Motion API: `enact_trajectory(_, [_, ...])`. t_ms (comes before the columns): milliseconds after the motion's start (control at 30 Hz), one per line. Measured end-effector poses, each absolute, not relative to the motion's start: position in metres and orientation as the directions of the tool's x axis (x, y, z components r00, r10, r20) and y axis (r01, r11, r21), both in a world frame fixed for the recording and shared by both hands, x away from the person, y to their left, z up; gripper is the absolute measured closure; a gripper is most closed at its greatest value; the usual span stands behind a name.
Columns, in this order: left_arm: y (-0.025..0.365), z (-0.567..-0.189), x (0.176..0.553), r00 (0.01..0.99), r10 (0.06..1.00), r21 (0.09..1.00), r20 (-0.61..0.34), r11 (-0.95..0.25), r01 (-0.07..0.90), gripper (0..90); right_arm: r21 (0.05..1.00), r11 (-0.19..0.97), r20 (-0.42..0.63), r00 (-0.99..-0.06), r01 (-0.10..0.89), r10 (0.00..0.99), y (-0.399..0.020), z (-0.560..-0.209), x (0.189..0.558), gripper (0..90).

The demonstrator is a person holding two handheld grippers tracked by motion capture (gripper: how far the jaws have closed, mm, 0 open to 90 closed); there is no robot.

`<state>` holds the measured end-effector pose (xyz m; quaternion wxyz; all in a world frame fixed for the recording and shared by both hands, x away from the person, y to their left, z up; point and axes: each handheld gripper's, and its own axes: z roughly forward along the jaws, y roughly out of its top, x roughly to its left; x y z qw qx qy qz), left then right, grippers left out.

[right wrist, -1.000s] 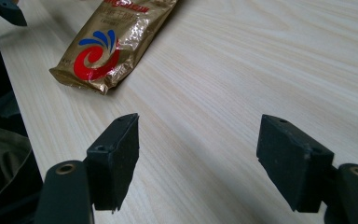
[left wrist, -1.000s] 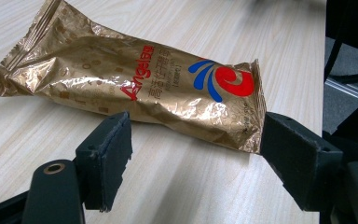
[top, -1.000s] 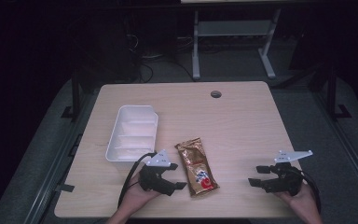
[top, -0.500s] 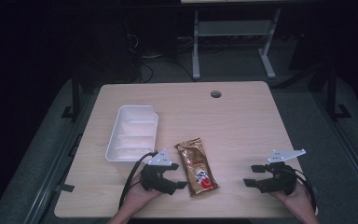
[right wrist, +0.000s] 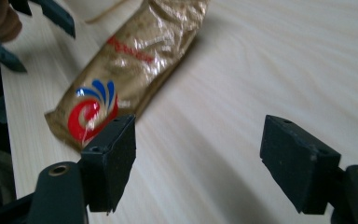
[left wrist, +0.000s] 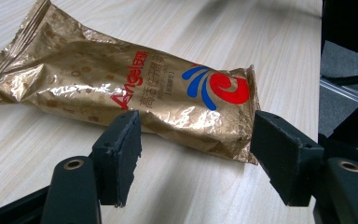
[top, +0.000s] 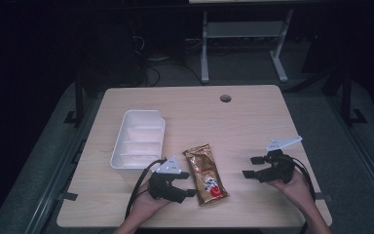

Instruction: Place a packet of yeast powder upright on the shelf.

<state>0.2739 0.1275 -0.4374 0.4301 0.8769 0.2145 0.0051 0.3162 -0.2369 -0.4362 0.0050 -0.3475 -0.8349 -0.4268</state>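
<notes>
Gold packet (top: 205, 174) lies unmoved; right claw (top: 252, 167) has edged closer.

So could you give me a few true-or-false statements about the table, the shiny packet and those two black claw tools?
1. The gold foil packet lies flat on the light wooden table. True.
2. The left gripper is clamped shut on the packet. False: its jaws are open, with the packet just beyond them.
3. The white plastic divided tray holds the packet. False: the packet lies on the table beside the tray.
4. The right gripper is open and holds nothing. True.
5. The packet bears a red and blue swirl logo. True.
</notes>
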Motion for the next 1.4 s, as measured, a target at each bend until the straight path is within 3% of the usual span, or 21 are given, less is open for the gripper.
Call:
enact_trajectory(300, [0.117,-0.439,0.272,0.918,0.355,0.747,-0.176,-0.559,0.359,37.4,0.7,0.446,0.298,-0.795,0.558,0.528,-0.203,-0.424,0.349,25.0])
enact_trajectory(533, [0.109,-0.439,0.274,0.921,0.334,0.756,-0.201,-0.546,0.362,54.3,0.672,0.509,0.296,-0.825,0.539,0.482,-0.172,-0.414,0.375,26.0])
enact_trajectory(900, [0.097,-0.446,0.276,0.925,0.312,0.734,-0.219,-0.572,0.367,58.0,0.626,0.573,0.3,-0.842,0.528,0.448,-0.133,-0.413,0.417,27.6])
enact_trajectory(1100, [0.093,-0.449,0.276,0.927,0.316,0.724,-0.205,-0.589,0.36,56.4,0.564,0.59,0.36,-0.815,0.577,0.454,-0.12,-0.437,0.432,30.2])
enact_trajectory(1200, [0.092,-0.451,0.275,0.927,0.316,0.722,-0.203,-0.591,0.36,56.2,0.54,0.613,0.375,-0.816,0.577,0.439,-0.112,-0.447,0.434,40.2])
enact_trajectory(1267, [0.092,-0.451,0.276,0.926,0.317,0.72,-0.205,-0.591,0.362,56.1,0.533,0.618,0.388,-0.816,0.578,0.428,-0.11,-0.45,0.435,52.3])
enact_trajectory(1300, [0.092,-0.451,0.276,0.926,0.317,0.72,-0.205,-0.591,0.362,56.0,0.533,0.618,0.388,-0.816,0.578,0.428,-0.11,-0.45,0.435,52.3])
enact_trajectory(1333, [0.092,-0.451,0.276,0.925,0.318,0.721,-0.208,-0.59,0.364,56.0,0.535,0.617,0.399,-0.817,0.577,0.417,-0.11,-0.452,0.436,58.1])
enact_trajectory(1367, [0.092,-0.452,0.276,0.924,0.318,0.72,-0.211,-0.589,0.367,55.9,0.534,0.611,0.42,-0.81,0.585,0.409,-0.11,-0.452,0.436,72.3])
enact_trajectory(1400, [0.092,-0.452,0.275,0.923,0.32,0.72,-0.213,-0.588,0.369,55.8,0.535,0.613,0.416,-0.813,0.581,0.408,-0.111,-0.452,0.435,77.4])
